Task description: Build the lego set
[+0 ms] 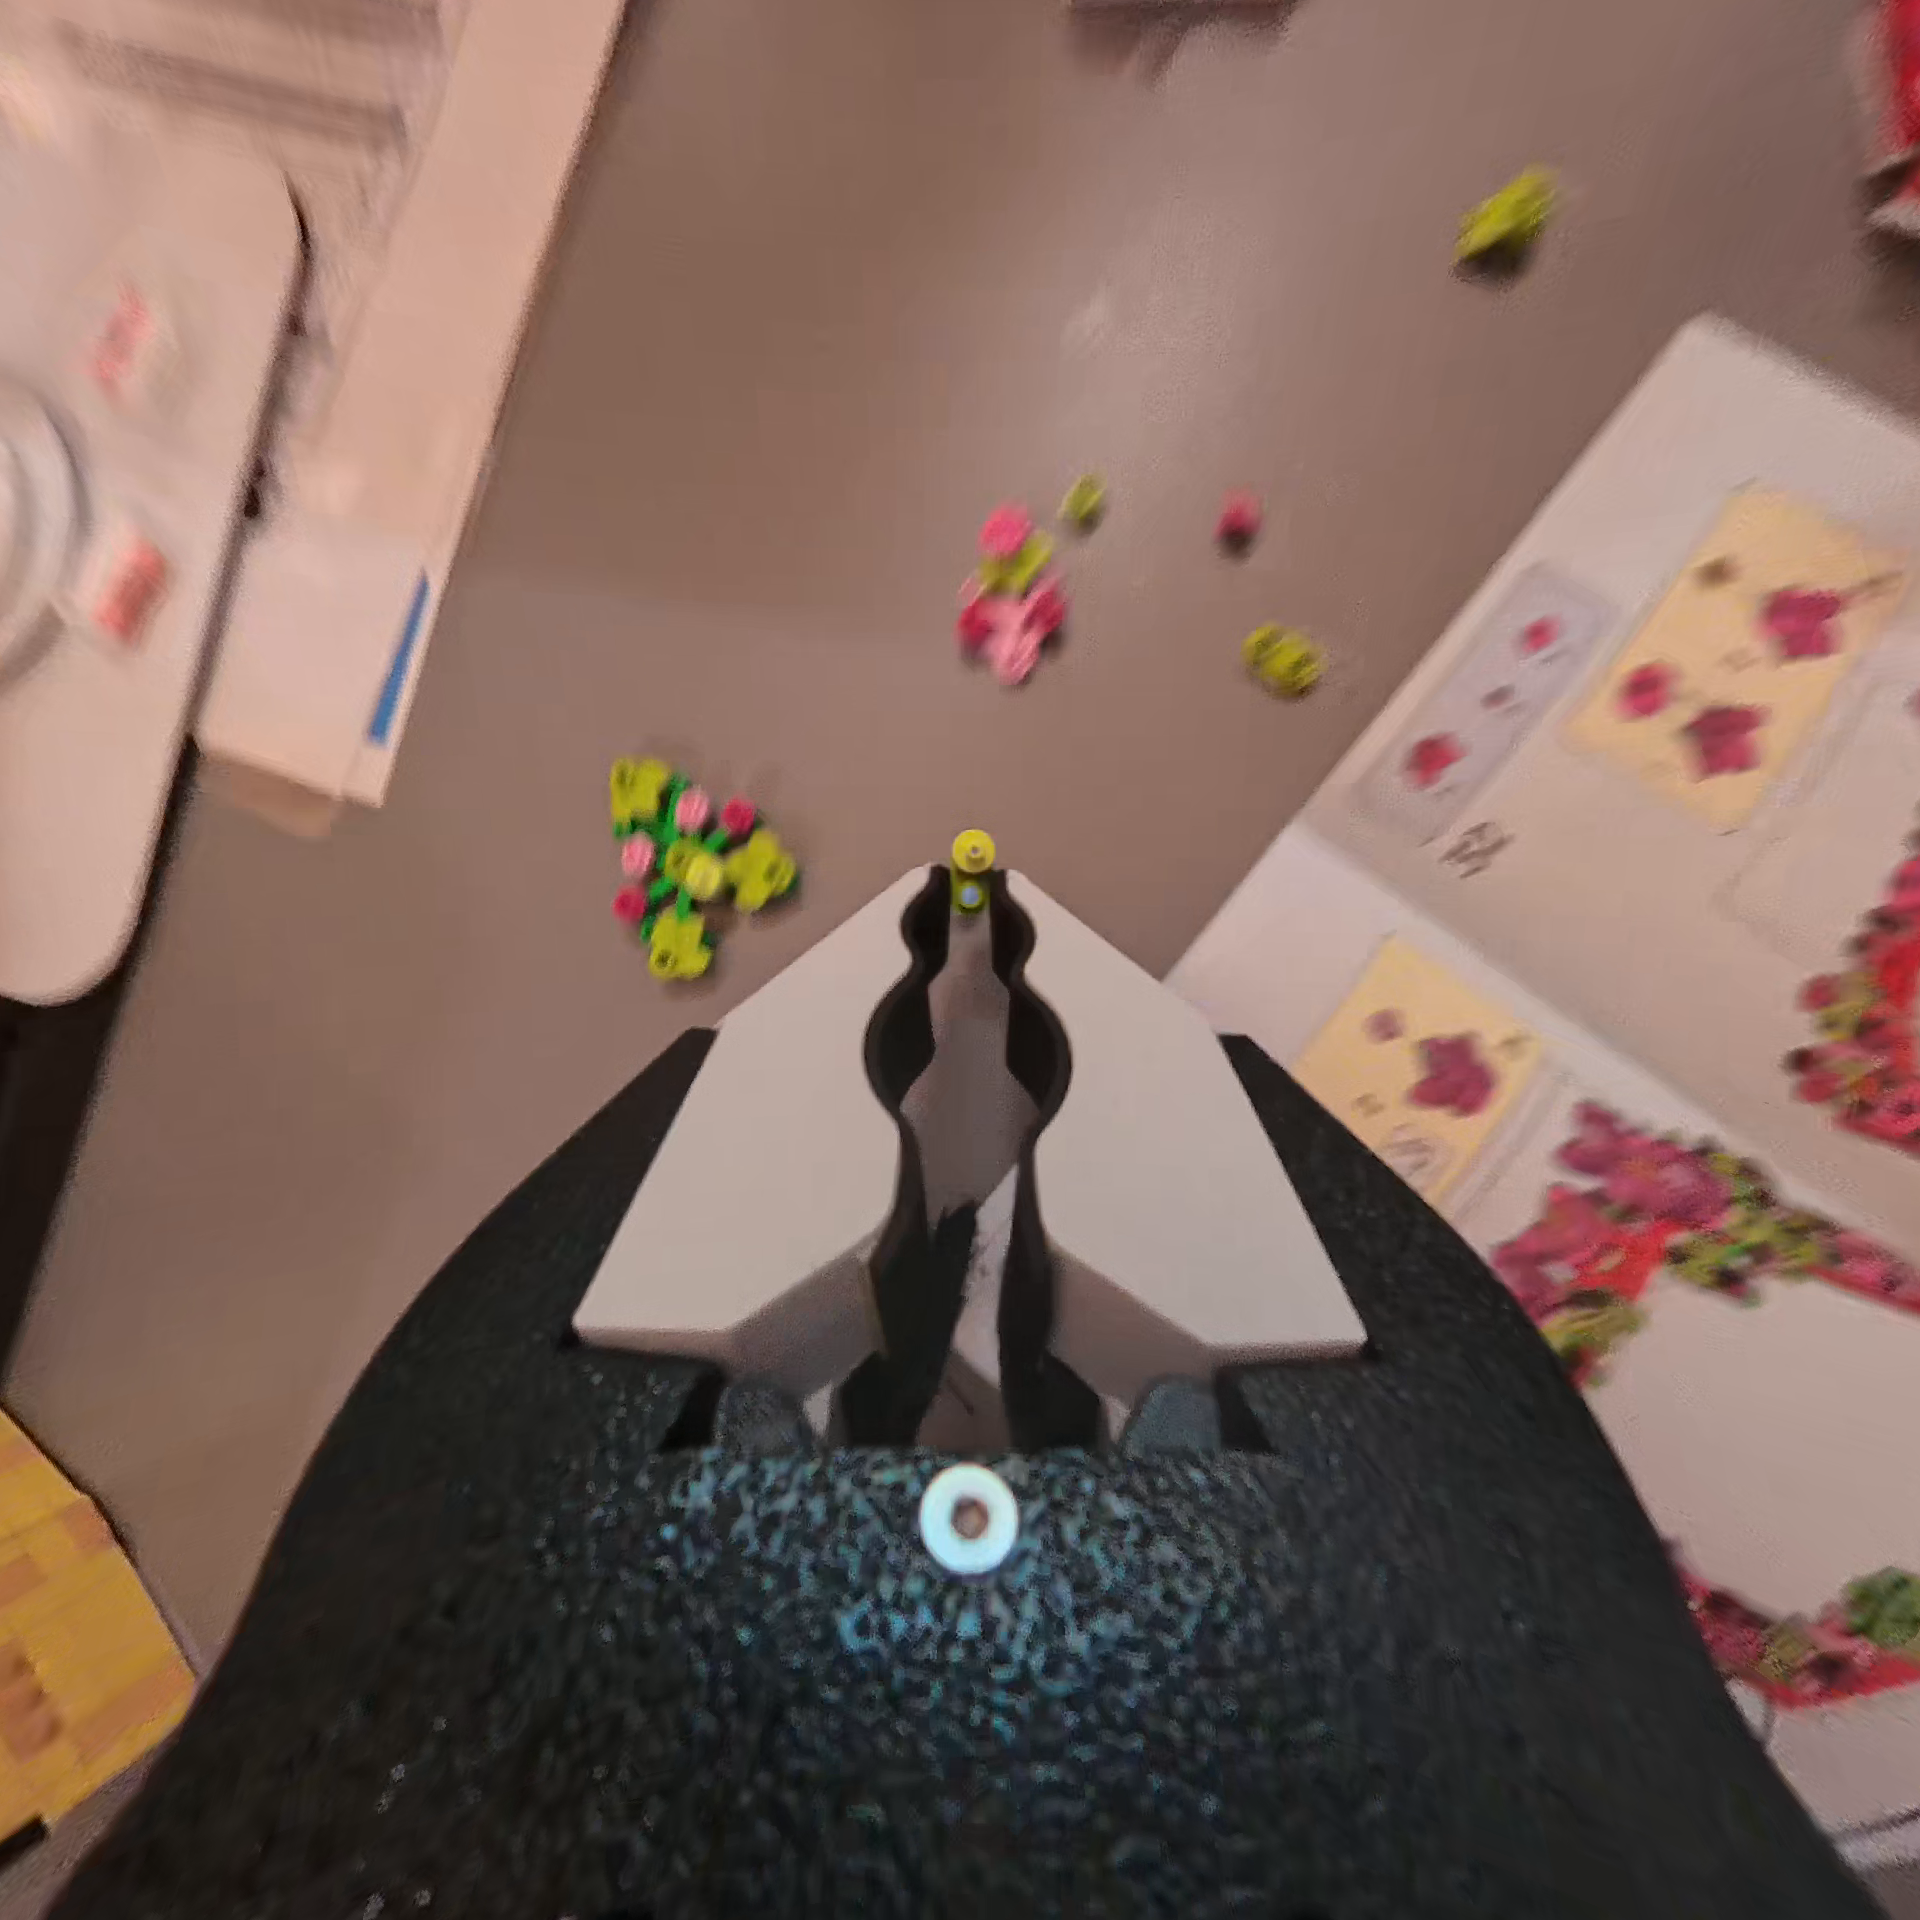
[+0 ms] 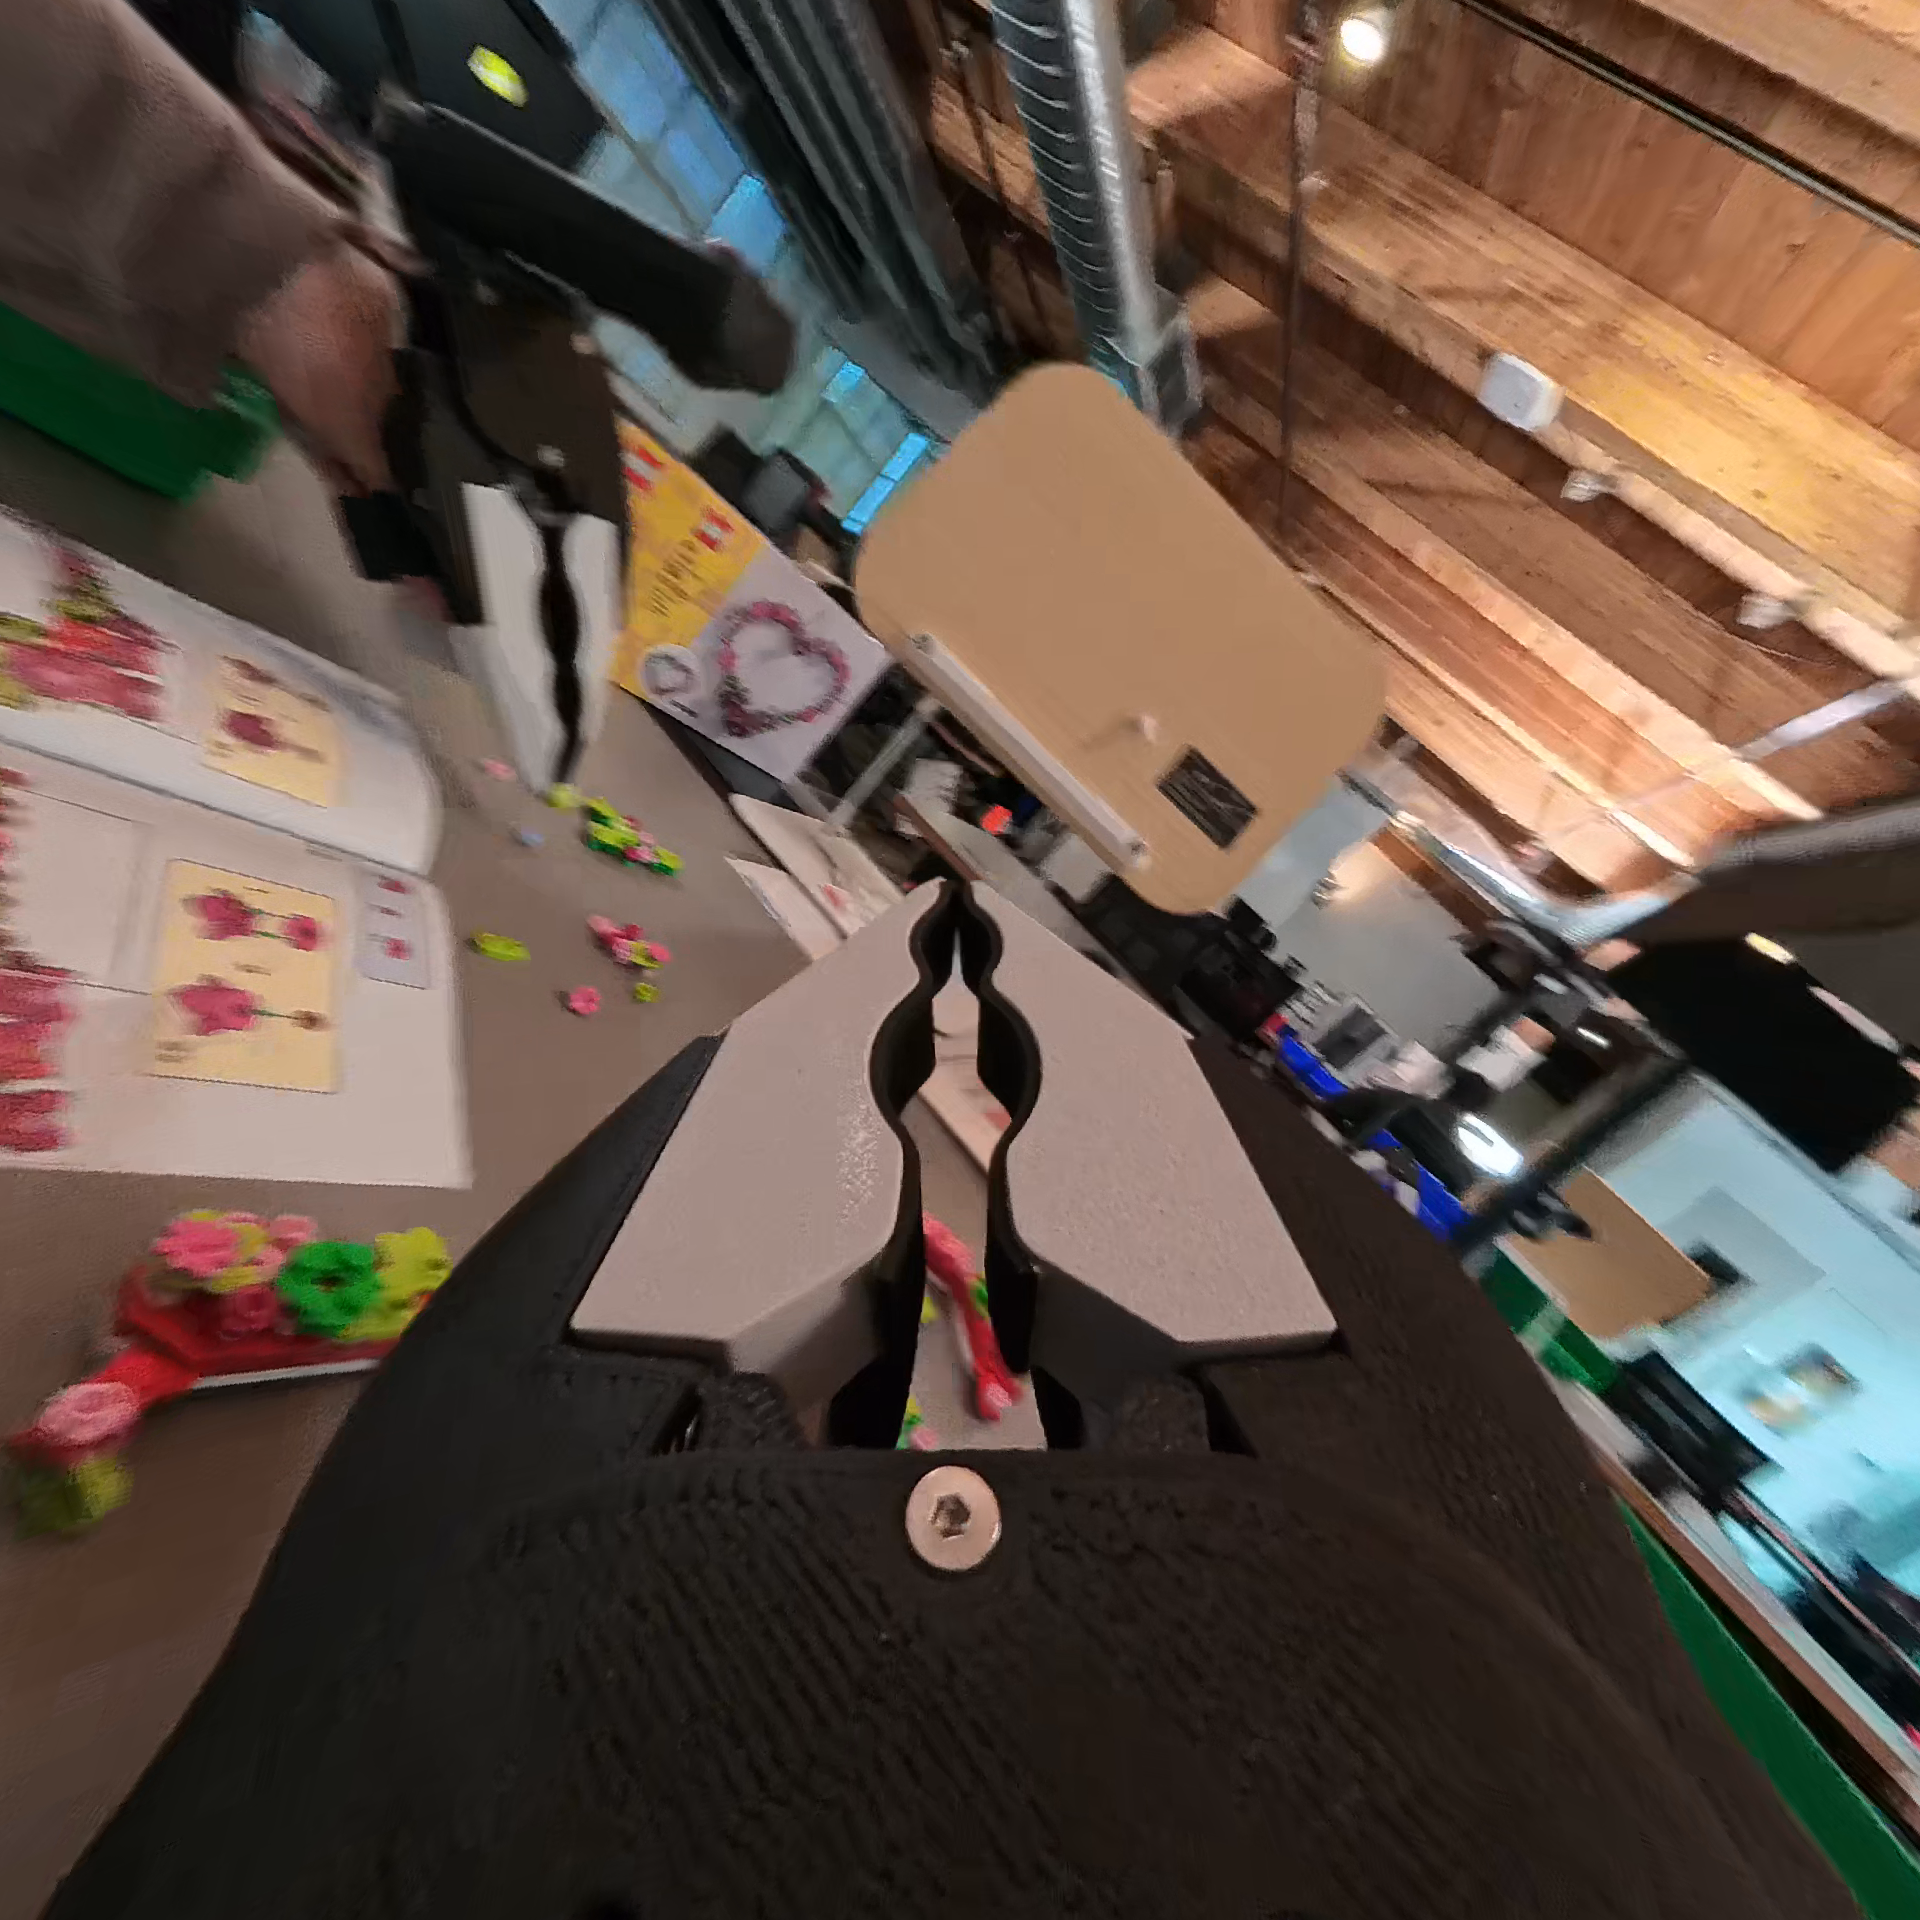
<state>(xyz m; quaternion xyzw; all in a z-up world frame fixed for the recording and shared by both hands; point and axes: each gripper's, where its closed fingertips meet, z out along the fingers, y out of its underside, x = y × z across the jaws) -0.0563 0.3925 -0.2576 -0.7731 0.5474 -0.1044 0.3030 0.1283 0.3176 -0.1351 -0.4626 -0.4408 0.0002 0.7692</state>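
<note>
In the left wrist view, a white box lies at the far left on the grey table. Next to it, a small cluster of lime, pink and green lego pieces rests on the table, just left of the left tool. This tool pinches a small lime lego piece between its tips, above the table. Further right lie a pink flower cluster and the open instruction booklet. In the right wrist view, a bigger red, pink and green assembly sits at the lower left, and the right tool is closed with nothing between its tips, pointing upward away from the table.
</note>
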